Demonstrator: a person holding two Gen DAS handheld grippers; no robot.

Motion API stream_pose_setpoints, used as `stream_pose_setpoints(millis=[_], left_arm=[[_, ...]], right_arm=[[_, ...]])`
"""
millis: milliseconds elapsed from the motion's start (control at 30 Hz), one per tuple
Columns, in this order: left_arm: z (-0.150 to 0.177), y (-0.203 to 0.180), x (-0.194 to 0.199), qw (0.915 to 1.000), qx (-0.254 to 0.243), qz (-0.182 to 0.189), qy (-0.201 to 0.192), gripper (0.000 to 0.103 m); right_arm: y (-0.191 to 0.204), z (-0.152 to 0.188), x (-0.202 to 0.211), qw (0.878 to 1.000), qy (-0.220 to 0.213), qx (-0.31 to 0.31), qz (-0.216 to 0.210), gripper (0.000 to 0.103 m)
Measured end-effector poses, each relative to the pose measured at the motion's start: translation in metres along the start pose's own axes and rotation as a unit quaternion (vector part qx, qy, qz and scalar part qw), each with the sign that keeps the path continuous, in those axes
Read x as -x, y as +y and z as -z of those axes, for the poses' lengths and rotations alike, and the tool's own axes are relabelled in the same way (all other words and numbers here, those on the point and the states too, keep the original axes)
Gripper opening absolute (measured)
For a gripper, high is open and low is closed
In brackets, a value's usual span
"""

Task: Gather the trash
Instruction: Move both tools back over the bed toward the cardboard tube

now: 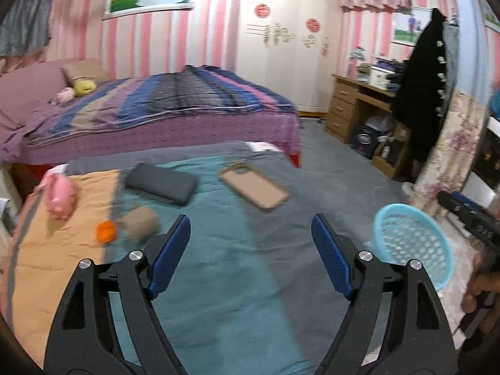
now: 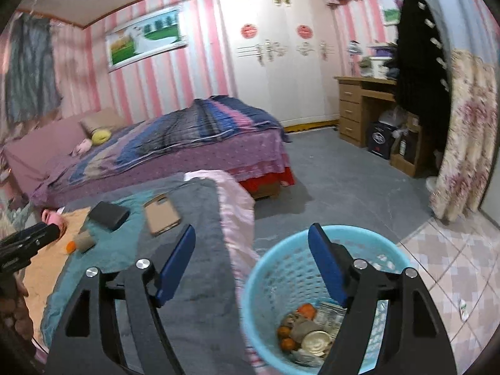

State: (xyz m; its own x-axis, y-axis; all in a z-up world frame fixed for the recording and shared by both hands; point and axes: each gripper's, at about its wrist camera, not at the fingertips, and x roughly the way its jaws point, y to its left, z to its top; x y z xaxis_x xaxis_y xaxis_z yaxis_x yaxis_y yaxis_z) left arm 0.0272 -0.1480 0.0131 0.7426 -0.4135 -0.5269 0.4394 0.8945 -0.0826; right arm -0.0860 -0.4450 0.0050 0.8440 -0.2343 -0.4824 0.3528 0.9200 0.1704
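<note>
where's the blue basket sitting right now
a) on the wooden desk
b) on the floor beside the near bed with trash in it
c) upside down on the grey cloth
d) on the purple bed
b: the blue basket stands upright on the floor right of the near bed's grey cloth, and the right wrist view looks down into it at orange peel and other scraps at its bottom.

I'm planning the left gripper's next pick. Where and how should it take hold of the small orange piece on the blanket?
Grip the orange piece across its rounded middle, coming down from above and slightly in front. It is small, lies low on the blanket, and a brown crumpled lump sits close on its right. The left gripper is open and empty.
</note>
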Motion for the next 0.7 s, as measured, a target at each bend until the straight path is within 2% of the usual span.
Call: stream_pose_setpoints(millis=[100, 200, 233, 333, 367, 467, 700], left_arm=[[0.006, 0.036, 0.004, 0.9996, 0.019, -0.023, -0.004, 0.079], [0.010, 0.072, 0.011, 0.9980, 0.042, -0.047, -0.009, 0.081], [0.010, 0.084, 0.015, 0.9971, 0.051, -0.055, -0.011, 0.081], [0.010, 0.117, 0.026, 0.9940, 0.083, -0.068, -0.020, 0.083], [0.010, 0.128, 0.030, 0.9920, 0.091, -0.084, -0.025, 0.084], [0.012, 0.149, 0.037, 0.9875, 0.101, -0.117, -0.032, 0.085], [0.015, 0.188, 0.043, 0.9804, 0.128, -0.146, -0.033, 0.085]], right_arm=[[0.021, 0.001, -0.003, 1.000, -0.003, 0.014, -0.013, 0.075], [0.055, 0.007, -0.014, 0.998, 0.003, 0.031, -0.059, 0.077], [0.058, 0.007, -0.014, 0.997, 0.005, 0.035, -0.063, 0.077], [0.096, 0.013, -0.016, 0.993, 0.010, 0.079, -0.084, 0.077], [0.102, 0.013, -0.016, 0.993, 0.010, 0.084, -0.086, 0.077], [0.127, 0.014, -0.014, 0.990, 0.009, 0.095, -0.103, 0.077], [0.174, -0.003, -0.015, 0.984, 0.002, 0.084, -0.155, 0.079]])
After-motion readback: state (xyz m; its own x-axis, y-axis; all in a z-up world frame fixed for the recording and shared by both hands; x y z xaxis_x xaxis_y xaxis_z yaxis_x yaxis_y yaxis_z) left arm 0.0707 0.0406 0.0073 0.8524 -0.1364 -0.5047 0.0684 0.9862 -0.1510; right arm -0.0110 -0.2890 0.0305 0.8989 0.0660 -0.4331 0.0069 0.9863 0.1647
